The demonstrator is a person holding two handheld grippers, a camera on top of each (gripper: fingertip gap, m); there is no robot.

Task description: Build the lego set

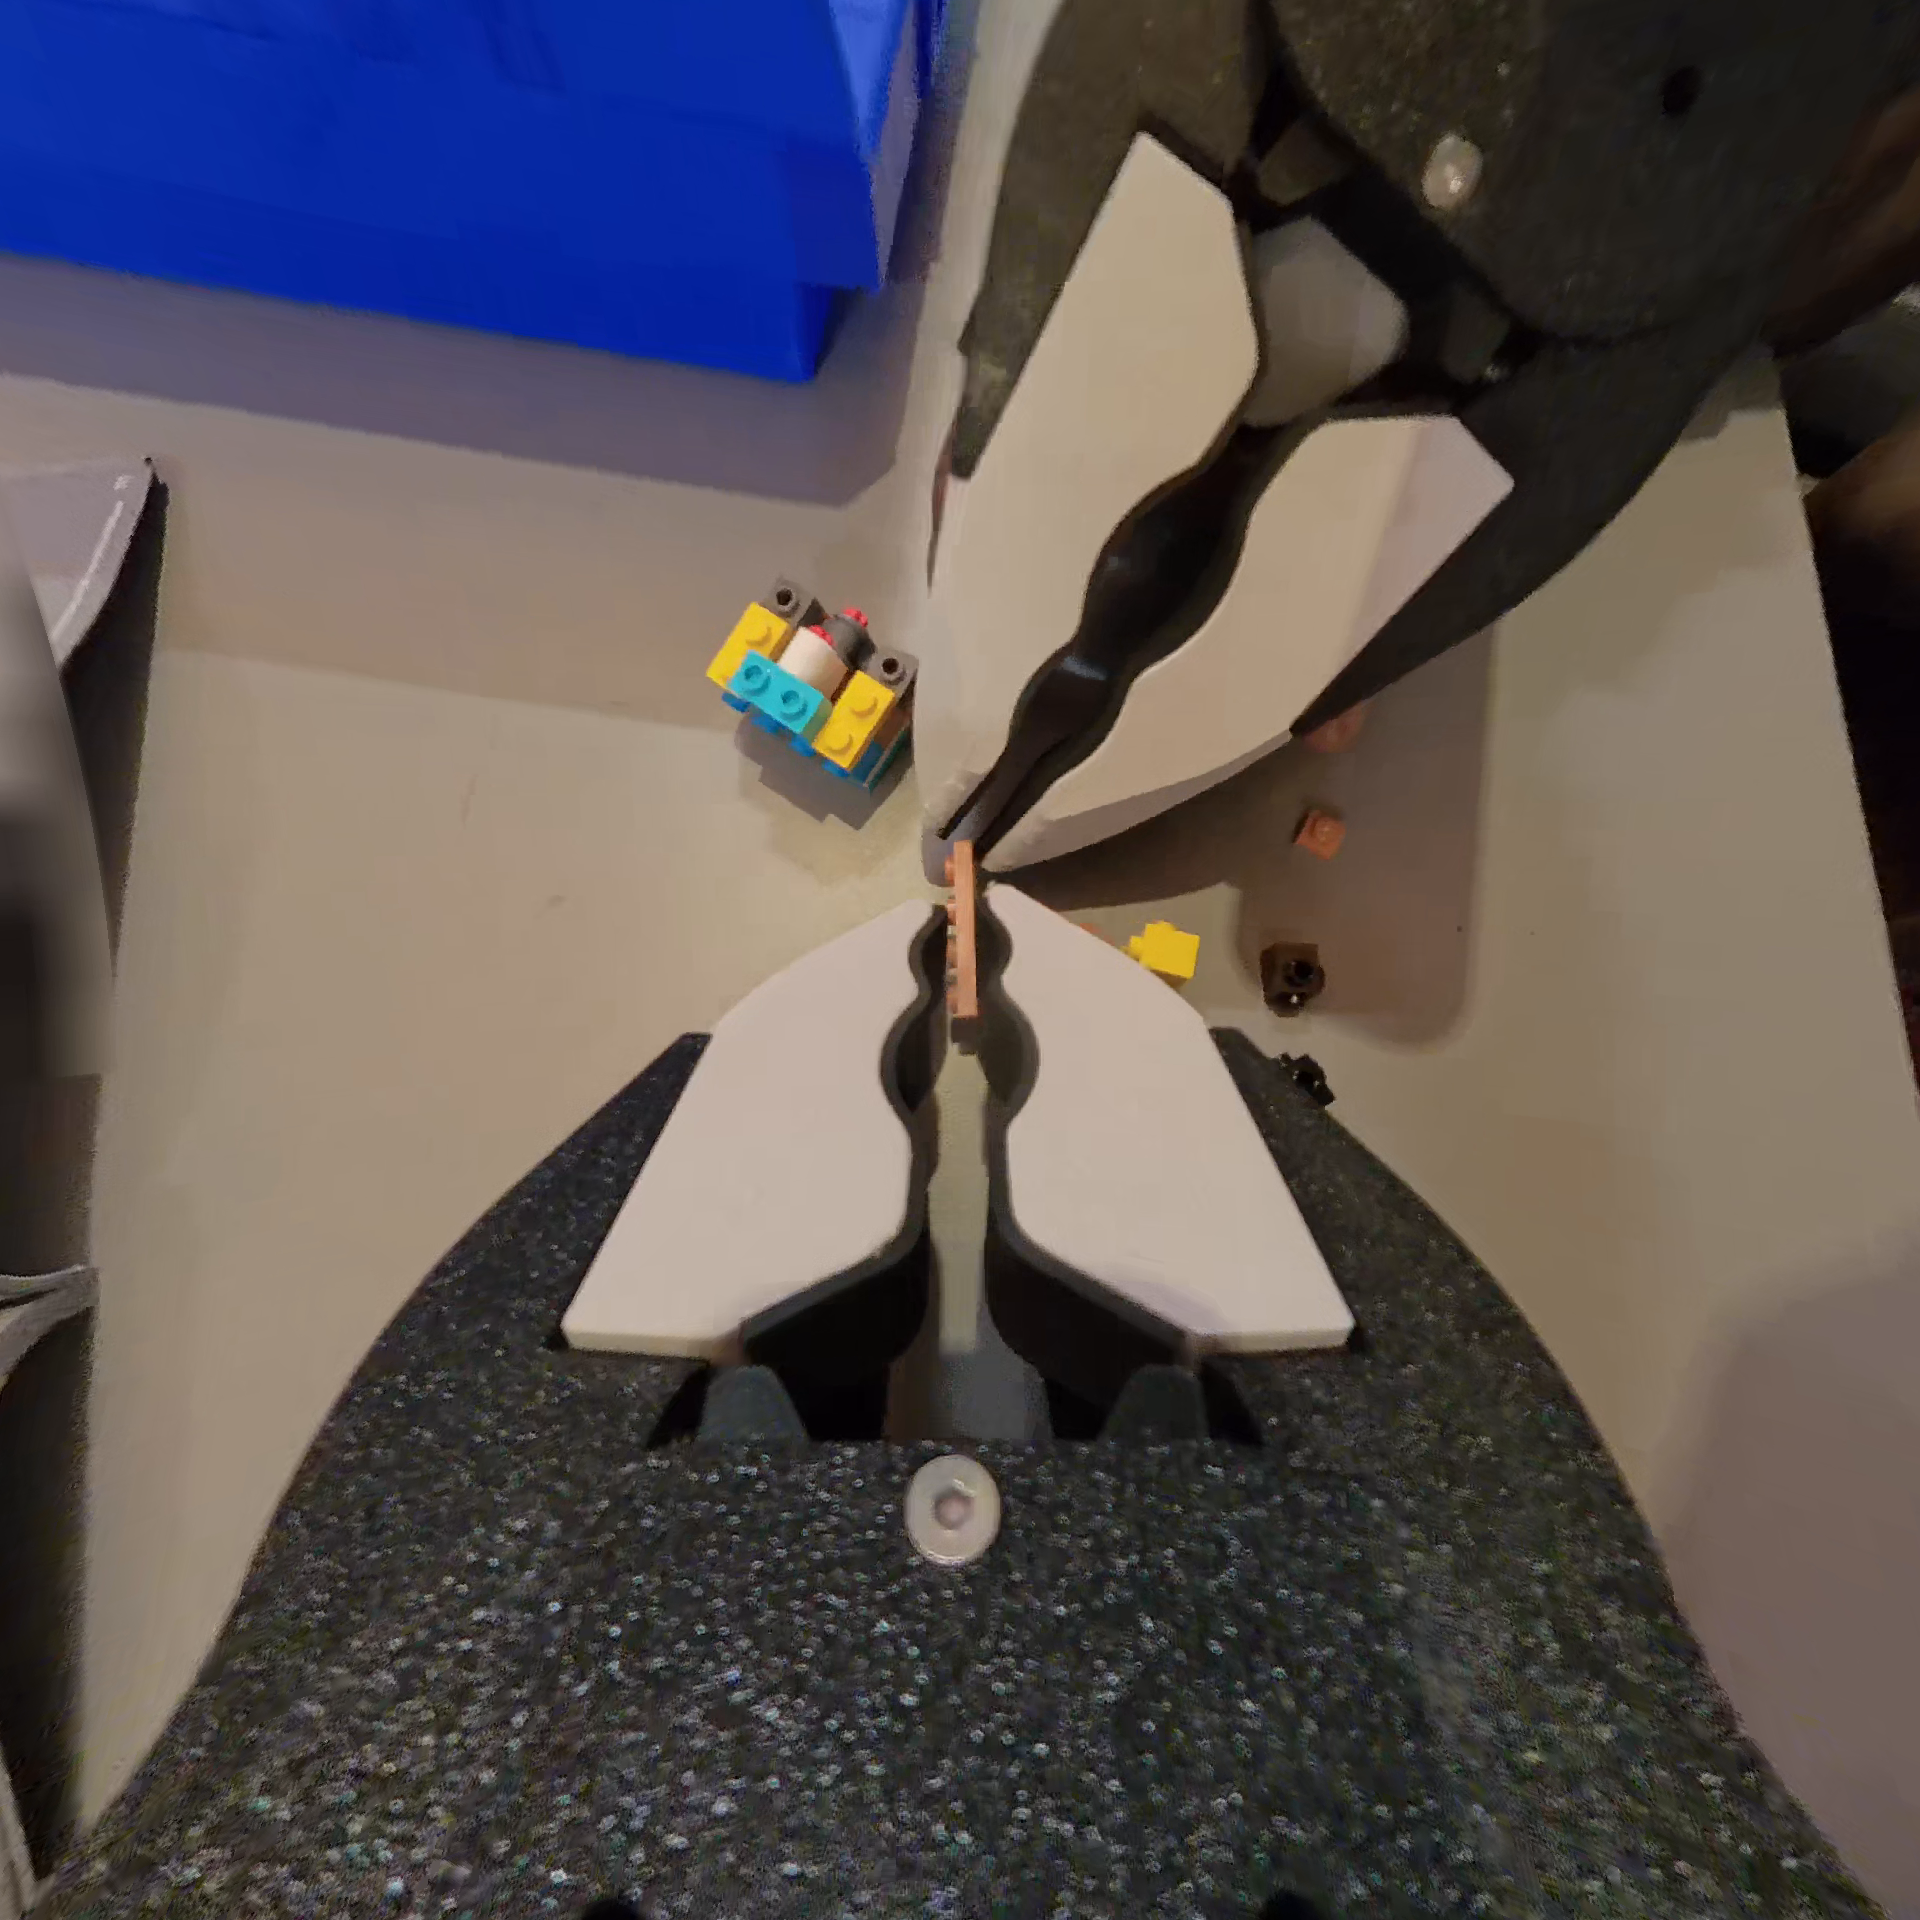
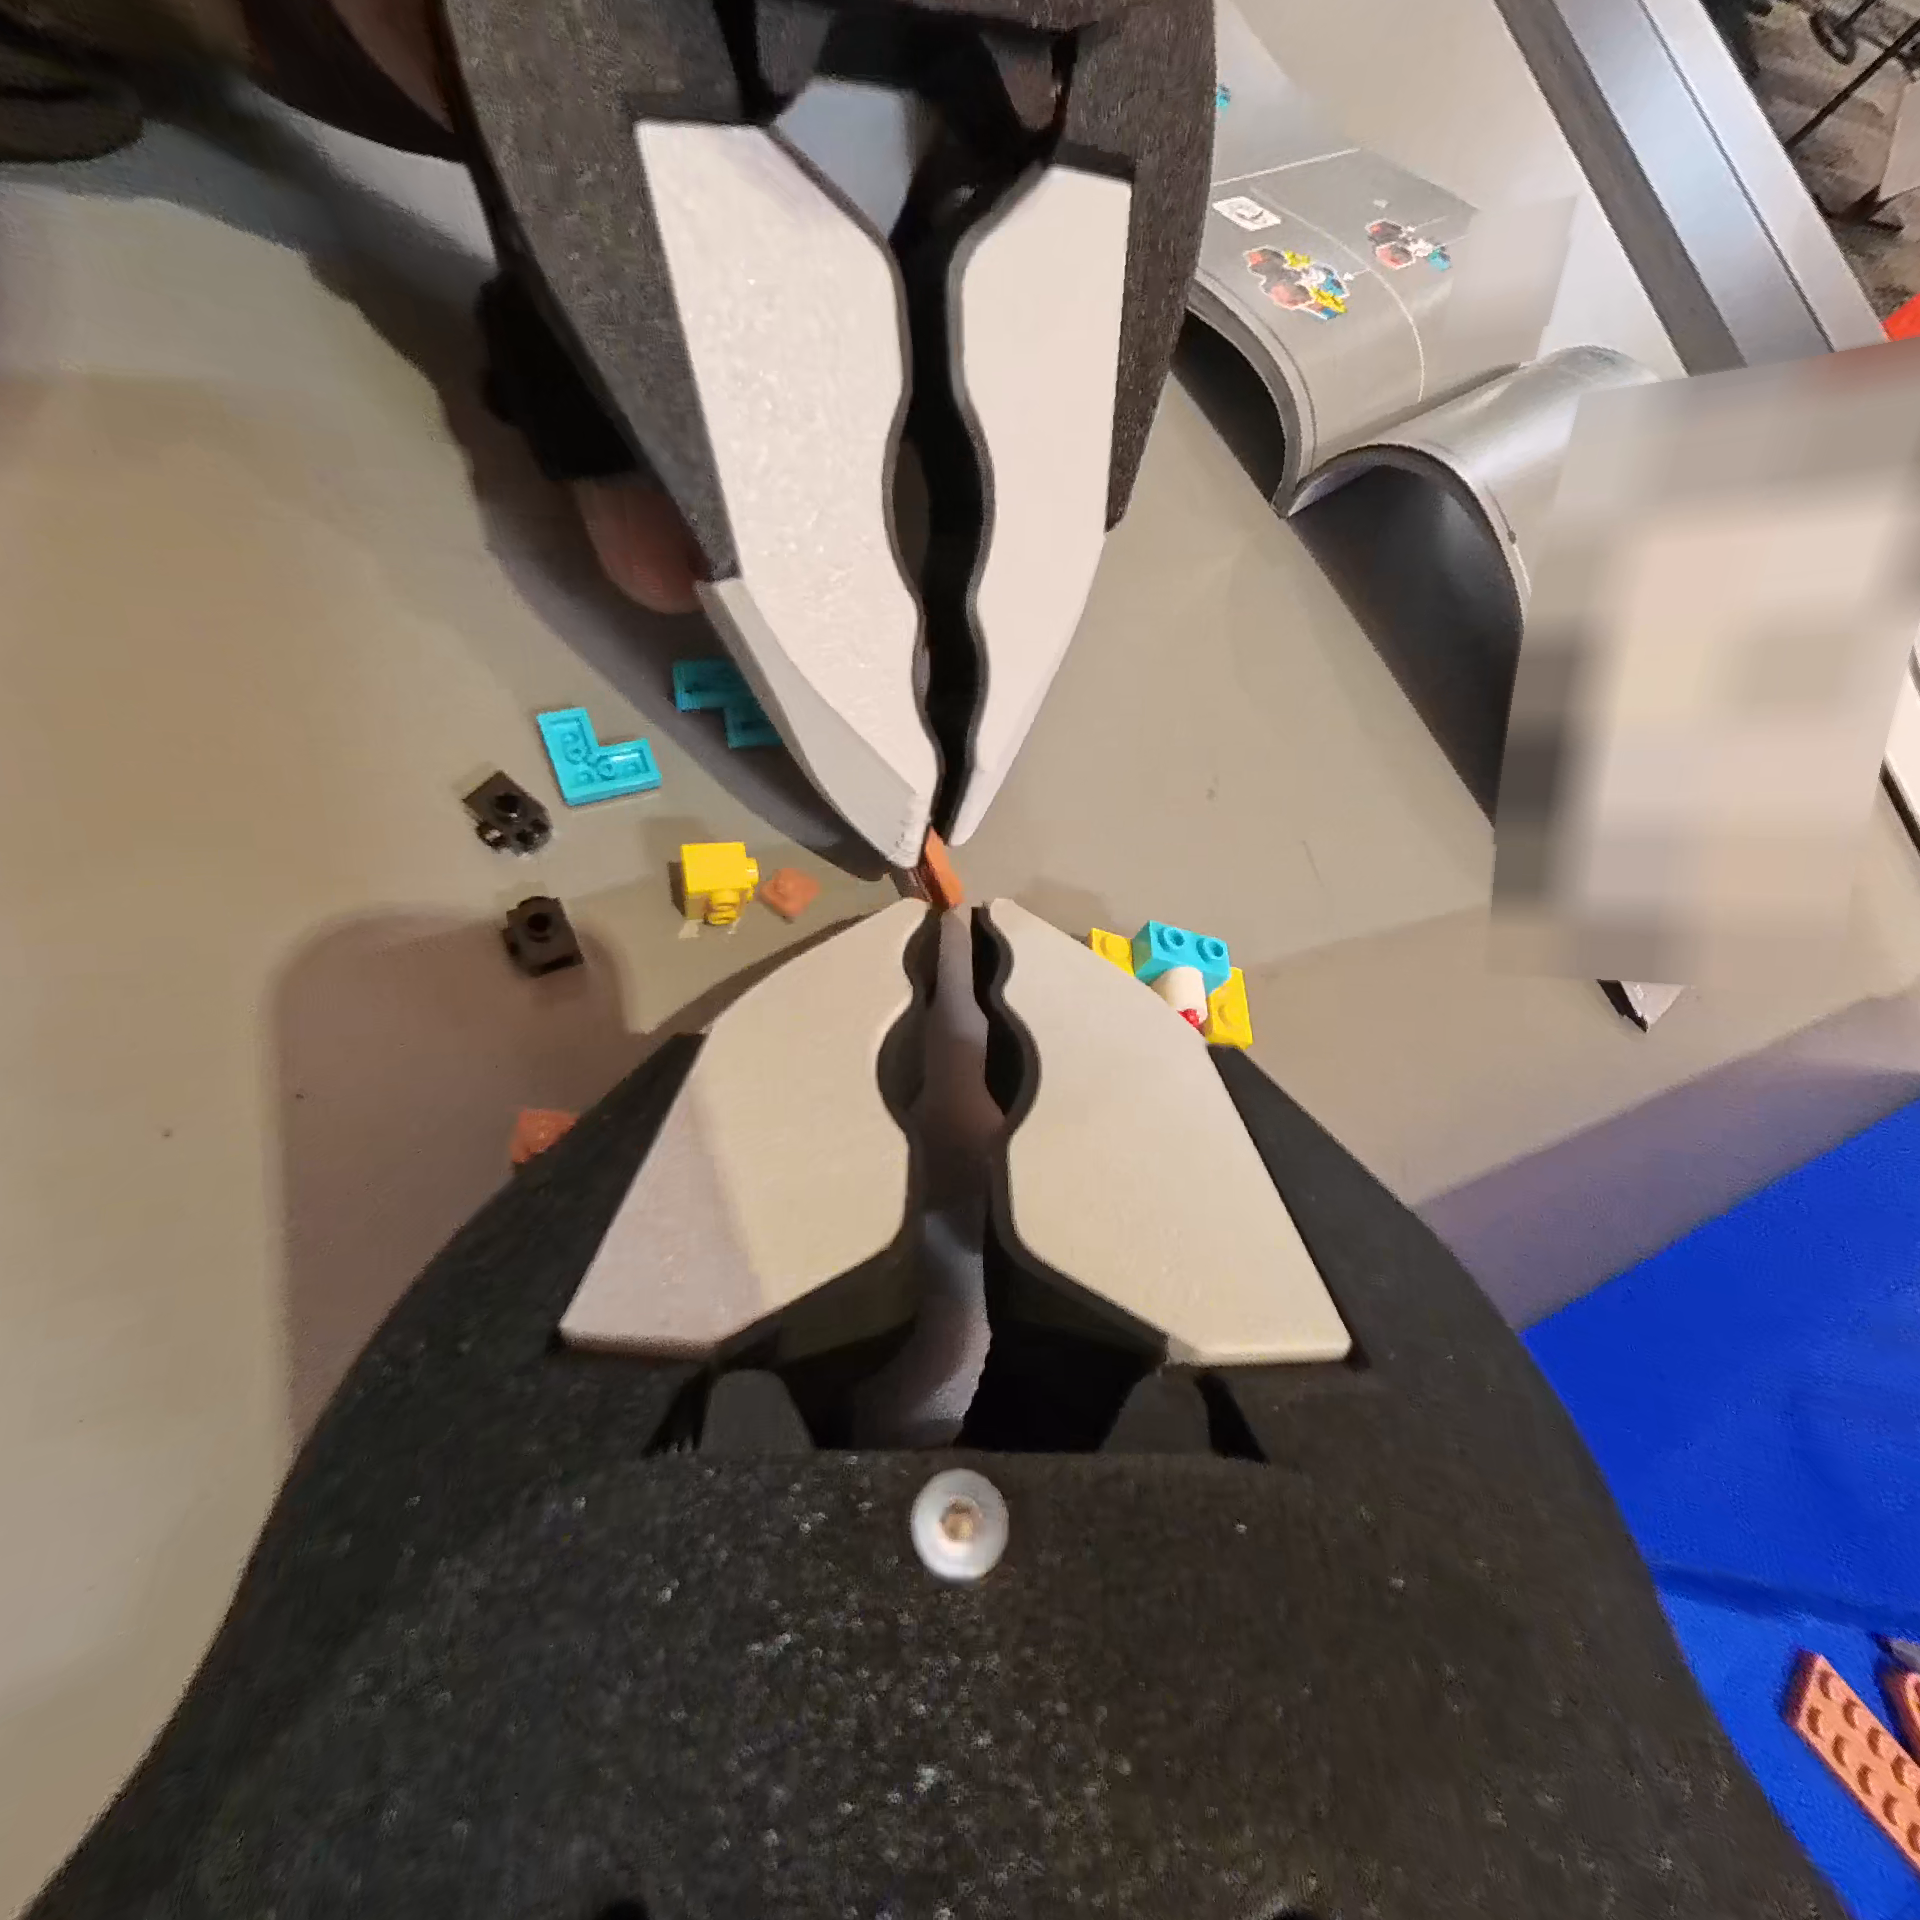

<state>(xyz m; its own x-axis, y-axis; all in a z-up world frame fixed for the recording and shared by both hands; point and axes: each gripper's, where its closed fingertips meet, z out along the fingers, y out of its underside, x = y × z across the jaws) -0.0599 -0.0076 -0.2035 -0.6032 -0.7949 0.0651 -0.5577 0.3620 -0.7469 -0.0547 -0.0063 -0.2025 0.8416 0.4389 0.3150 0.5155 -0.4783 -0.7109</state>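
Just above the middle of the pale grey table (image 1: 364, 935), the left gripper (image 1: 964, 940) pinches a thin flat reddish-brown lego plate (image 1: 965, 940) on edge. The right gripper (image 2: 951, 914), nearly closed, meets it tip to tip; whether it grips the plate is unclear. A yellow-and-turquoise brick assembly (image 1: 816, 691) sits nearby.

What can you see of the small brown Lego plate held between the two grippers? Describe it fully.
The brown plate is a thin, flat piece of smooth plastic, seen edge-on and held in the air above the table. Small studs show along one face. The left gripper is shut on its near part, and the right gripper meets its far end, though whether that one grips it is unclear. In the right wrist view only its orange-brown end shows.
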